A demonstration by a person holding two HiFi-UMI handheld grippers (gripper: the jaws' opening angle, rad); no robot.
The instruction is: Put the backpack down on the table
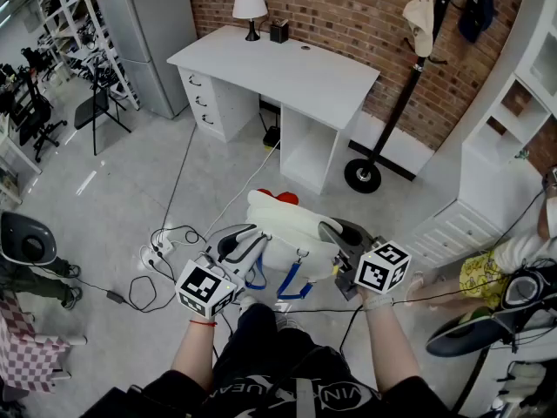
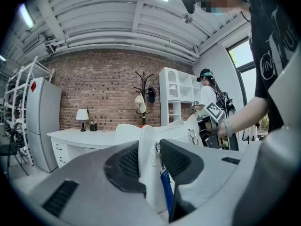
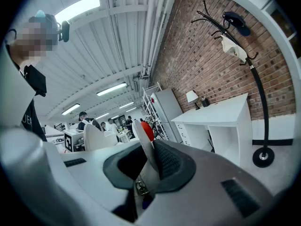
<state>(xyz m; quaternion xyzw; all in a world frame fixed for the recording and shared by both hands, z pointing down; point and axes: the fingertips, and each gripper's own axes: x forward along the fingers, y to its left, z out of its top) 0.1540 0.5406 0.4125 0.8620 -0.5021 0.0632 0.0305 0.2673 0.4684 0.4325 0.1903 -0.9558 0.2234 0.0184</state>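
Observation:
A white backpack [image 1: 291, 229] with a red ornament [image 1: 277, 197] on top and blue straps [image 1: 291, 283] hangs in the air between my two grippers, over the floor and short of the white table [image 1: 287, 72]. My left gripper [image 1: 251, 244] is shut on the bag's left side. In the left gripper view [image 2: 148, 149] the pads clamp a white strap [image 2: 146, 161], and a blue strap [image 2: 165, 192] hangs below. My right gripper [image 1: 336, 235] is shut on the bag's right side. In the right gripper view [image 3: 148, 155] the pads pinch a white strap with a metal buckle [image 3: 140, 187].
On the table's far edge stand a lamp [image 1: 251, 7] and a black holder [image 1: 279, 31]. A coat rack [image 1: 409, 68] stands to its right and a fridge [image 1: 157, 33] to its left. Cables [image 1: 161, 242] lie on the floor. A white shelf unit [image 1: 509, 146] is at the right.

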